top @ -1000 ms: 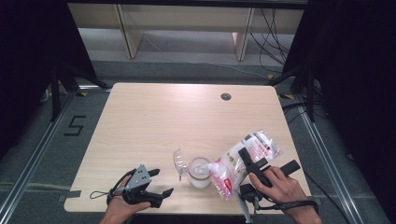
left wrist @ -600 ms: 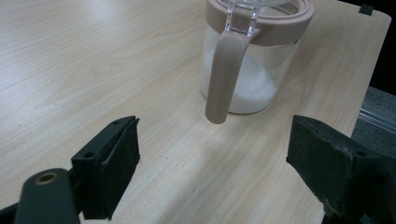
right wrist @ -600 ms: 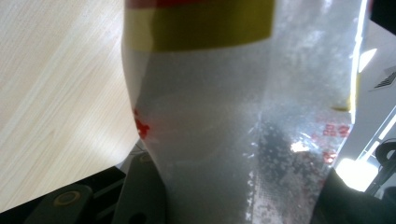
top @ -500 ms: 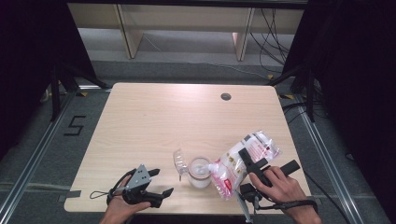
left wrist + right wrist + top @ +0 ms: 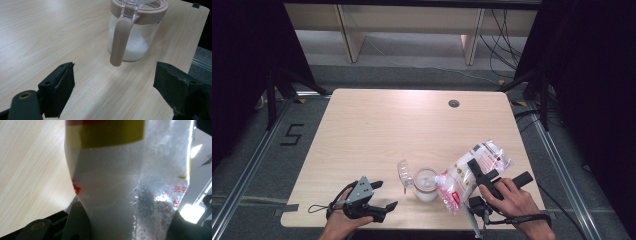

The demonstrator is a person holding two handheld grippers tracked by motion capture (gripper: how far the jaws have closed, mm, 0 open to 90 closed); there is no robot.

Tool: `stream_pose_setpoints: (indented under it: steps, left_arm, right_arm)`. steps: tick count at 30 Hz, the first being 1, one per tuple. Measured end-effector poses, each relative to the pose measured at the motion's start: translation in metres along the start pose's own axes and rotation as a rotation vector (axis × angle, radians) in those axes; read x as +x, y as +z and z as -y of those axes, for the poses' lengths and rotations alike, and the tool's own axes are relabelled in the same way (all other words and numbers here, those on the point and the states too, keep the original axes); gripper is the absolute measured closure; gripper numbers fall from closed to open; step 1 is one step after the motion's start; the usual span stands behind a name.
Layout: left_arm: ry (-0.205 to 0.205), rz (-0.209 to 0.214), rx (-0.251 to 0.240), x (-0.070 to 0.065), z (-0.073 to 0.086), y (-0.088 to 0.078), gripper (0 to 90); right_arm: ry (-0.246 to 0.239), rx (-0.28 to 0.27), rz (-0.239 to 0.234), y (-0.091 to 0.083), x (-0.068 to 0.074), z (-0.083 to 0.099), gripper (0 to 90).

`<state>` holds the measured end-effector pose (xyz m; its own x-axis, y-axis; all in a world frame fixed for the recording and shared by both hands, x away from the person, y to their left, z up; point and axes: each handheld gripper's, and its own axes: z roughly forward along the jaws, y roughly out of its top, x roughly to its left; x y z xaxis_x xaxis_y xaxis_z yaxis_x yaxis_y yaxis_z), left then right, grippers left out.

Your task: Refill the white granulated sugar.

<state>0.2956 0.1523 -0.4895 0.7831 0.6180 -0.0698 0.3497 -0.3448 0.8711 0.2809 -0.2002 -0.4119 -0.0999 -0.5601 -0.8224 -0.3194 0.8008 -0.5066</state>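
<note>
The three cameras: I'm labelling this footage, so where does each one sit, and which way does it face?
High view: fixed above the person's side, looking forward and down on the table; both hands show, with the left claw and right claw.
Left gripper view: rides on the left claw, looking along its open jaws at the jar of white grains.
Right gripper view: rides on the right claw, looking along its jaws at the plastic bag pinched between them.
Shared: the high and left gripper views both show the jar.

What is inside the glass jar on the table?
White granules fill the lower part of the glass jar, seen through its clear wall. The beige rim and handle cover a strip of the inside.
</note>
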Motion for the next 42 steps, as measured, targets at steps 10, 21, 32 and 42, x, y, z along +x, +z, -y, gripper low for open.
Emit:
stream_pose_setpoints:
  steps: [10, 21, 32, 42]
  left_arm:
    - [-0.001, 0.004, -0.005, 0.0003, 0.0001, 0.0002, 16.5]
    - [0.006, 0.004, 0.001, 0.0009, -0.0001, -0.0002, 16.5]
    - [0.006, -0.002, 0.004, 0.0006, -0.0002, -0.0006, 16.5]
    - [-0.017, 0.002, 0.0, -0.0004, 0.0005, 0.0, 16.5]
  right_arm:
    - [0.006, -0.005, -0.003, 0.0005, 0.0001, -0.0004, 64.3]
    - [0.014, 0.0, -0.004, -0.0005, 0.0, 0.001, 64.5]
    - [0.011, -0.003, -0.005, -0.0002, -0.0001, 0.0005, 64.5]
    - [0.012, 0.001, -0.003, -0.0004, 0.0001, 0.0012, 64.6]
